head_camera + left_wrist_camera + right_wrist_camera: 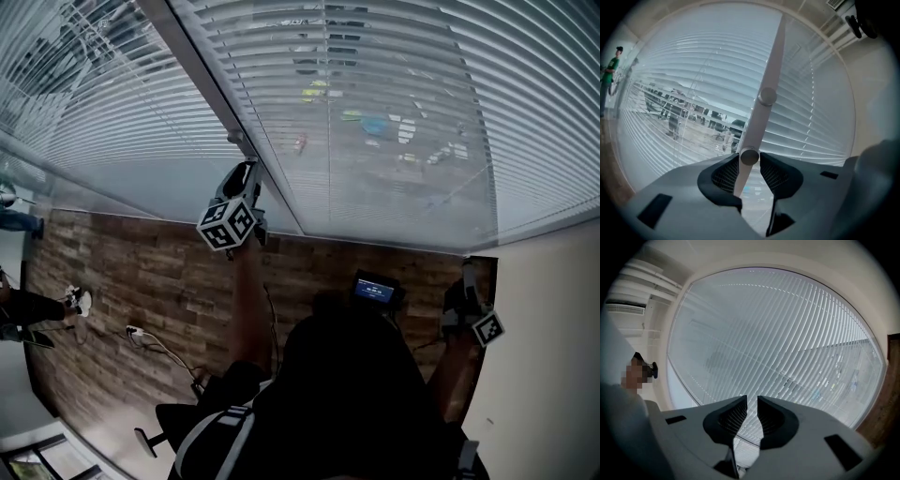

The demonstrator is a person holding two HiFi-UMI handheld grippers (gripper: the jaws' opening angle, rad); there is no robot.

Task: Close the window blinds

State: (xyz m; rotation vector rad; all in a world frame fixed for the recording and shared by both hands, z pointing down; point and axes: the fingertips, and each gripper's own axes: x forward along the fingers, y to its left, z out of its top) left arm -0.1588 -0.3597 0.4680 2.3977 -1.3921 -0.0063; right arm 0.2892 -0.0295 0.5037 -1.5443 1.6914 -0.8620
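White slats of the window blinds (403, 112) filled the upper part of the head view, in two panels with a pale frame post (202, 66) running at a slant between them. The slats were not fully turned. Through the right panel coloured shapes showed faintly beyond the glass, and through the left panel (679, 112) the left gripper view showed dark chairs and desks.

The left tool (246, 173) was raised to the post, its marker cube (228, 225) facing the head camera. In its own view the left tool (750, 164) had its two dark jaws set on either side of a small round knob (749, 156) on the post, with the knob filling the gap between their tips. A second round knob (767, 97) sat higher along the same post, apart from the tool.

The right tool (466, 281) hung low at the right, well apart from the left one and near the window's lower corner. In the right gripper view, the right tool (752, 401) showed its jaws a narrow slit apart with nothing between them. Only slats (787, 343) lay beyond.

Brown planking (141, 281) ran below the window, and a small lit screen (375, 291) sat against it.
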